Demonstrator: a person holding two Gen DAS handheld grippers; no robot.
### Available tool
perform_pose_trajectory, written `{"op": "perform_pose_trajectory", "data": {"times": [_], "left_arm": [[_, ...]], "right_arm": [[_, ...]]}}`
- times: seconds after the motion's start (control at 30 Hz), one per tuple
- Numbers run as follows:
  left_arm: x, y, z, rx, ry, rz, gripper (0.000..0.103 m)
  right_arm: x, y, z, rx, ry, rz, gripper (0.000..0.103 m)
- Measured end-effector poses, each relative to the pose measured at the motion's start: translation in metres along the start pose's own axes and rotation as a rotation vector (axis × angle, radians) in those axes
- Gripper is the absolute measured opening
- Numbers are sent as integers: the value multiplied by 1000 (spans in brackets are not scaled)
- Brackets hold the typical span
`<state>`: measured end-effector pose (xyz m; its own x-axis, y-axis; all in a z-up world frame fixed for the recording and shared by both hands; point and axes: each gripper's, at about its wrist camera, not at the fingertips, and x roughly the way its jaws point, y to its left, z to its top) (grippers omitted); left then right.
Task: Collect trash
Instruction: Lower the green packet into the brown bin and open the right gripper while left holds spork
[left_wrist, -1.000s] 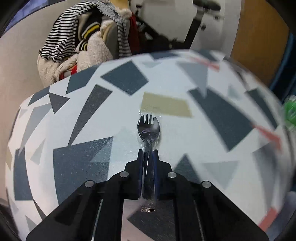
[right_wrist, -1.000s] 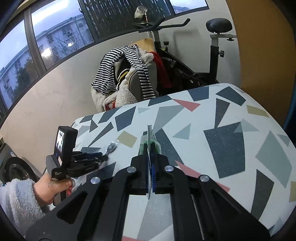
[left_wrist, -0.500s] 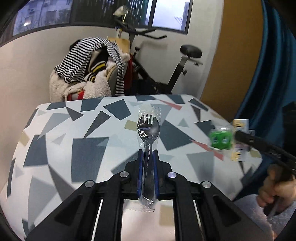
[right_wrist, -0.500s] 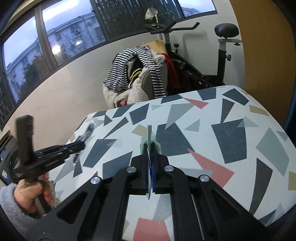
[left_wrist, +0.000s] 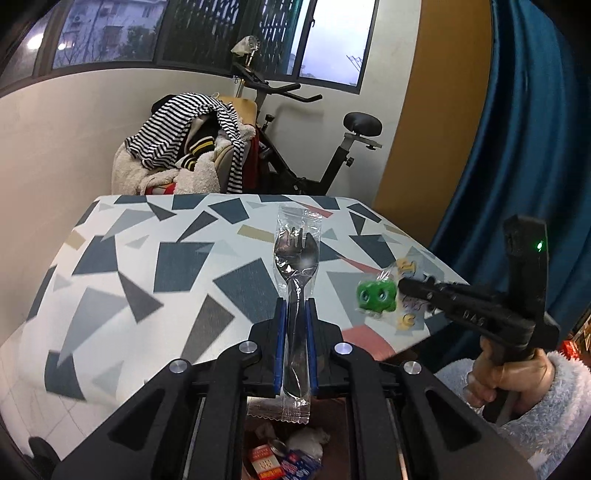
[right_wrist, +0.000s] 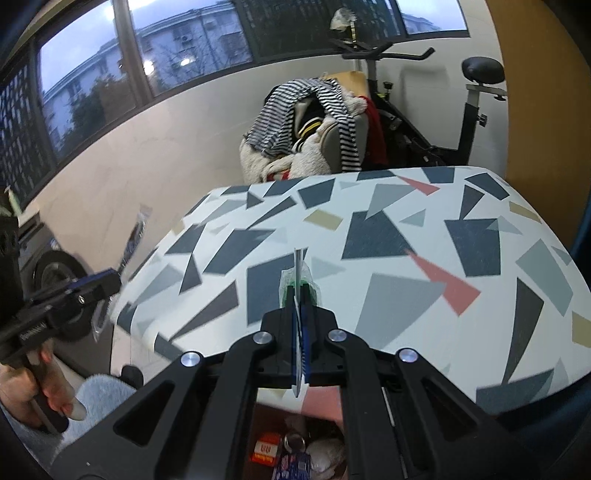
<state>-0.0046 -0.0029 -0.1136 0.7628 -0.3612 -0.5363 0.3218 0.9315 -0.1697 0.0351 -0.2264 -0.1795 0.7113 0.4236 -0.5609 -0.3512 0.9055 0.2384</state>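
Left wrist: bin (left_wrist: 291, 454) contents half-hidden behind left tongs (left_wrist: 294, 325).

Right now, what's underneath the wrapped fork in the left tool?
Below the wrapped fork sits a heap of trash: a red-and-white packet, a blue wrapper, crumpled white plastic. The tool's arms hide the container's sides.

Glossy crinkled clear plastic wrapper (left_wrist: 297, 310) over shiny dark spork (left_wrist: 295, 254), matt patterned tabletop (left_wrist: 177, 266), fleecy sleeve (left_wrist: 546, 406), striped knit cloth (left_wrist: 177, 122)
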Motion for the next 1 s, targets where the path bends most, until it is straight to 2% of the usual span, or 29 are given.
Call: {"op": "perform_pose_trajectory", "data": {"times": [0.1, 0.13, 0.27, 0.33, 0.47, 0.83, 0.87, 0.97, 1.0], "left_arm": [[-8, 1, -15, -21, -4, -2, 10], [-10, 1, -21, -29, -2, -1, 10], [-13, 4, -38, -55, 10, 7, 10], [-12, 6, -44, -70, 28, 6, 10], [-12, 9, -49, -70, 35, 3, 10], [-15, 9, -48, -65, 20, 3, 10], [-14, 9, -47, -64, 22, 3, 10], [-13, 10, -50, -65, 29, 2, 10], [-12, 11, -51, -65, 32, 1, 10]], "right_arm": [[-1, 8, -10, -13, 26, 10, 6], [2, 14, -23, -30, 64, 19, 6], [5, 21, -32, -39, 105, 26, 6], [10, 29, -43, -46, 153, 20, 6], [20, 41, -57, -39, 217, 3, 6], [29, 49, -75, -32, 278, -4, 7], [31, 48, -76, -32, 283, -5, 8], [38, 45, -70, -32, 292, -20, 21], [38, 45, -69, -36, 284, -31, 33]]}}
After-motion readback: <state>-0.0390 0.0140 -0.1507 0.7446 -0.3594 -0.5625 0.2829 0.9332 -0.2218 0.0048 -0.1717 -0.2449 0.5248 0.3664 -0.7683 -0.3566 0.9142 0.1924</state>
